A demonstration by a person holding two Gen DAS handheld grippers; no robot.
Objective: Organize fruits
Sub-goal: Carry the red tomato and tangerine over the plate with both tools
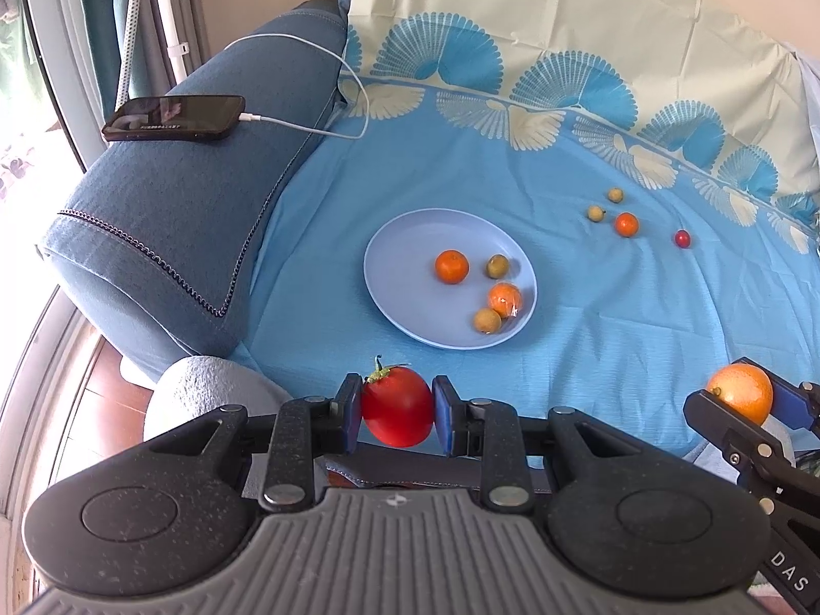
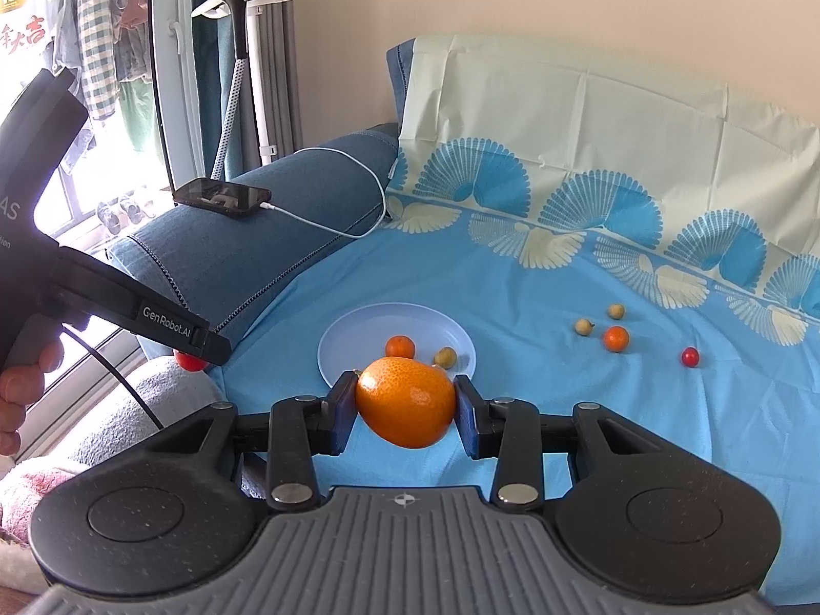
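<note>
My left gripper is shut on a red tomato with a green stem, held just in front of the pale blue plate. The plate carries two small oranges and two yellowish-green fruits. My right gripper is shut on a large orange, which hides the plate's near side; it also shows at the left wrist view's right edge. Loose on the blue sheet at the right lie two small yellowish fruits, a small orange and a red cherry tomato.
A blue sofa armrest stands at the left with a phone and its white charging cable on it. A patterned pillow backs the sheet. A person's hand holds the left gripper's handle. A garment steamer stand is behind.
</note>
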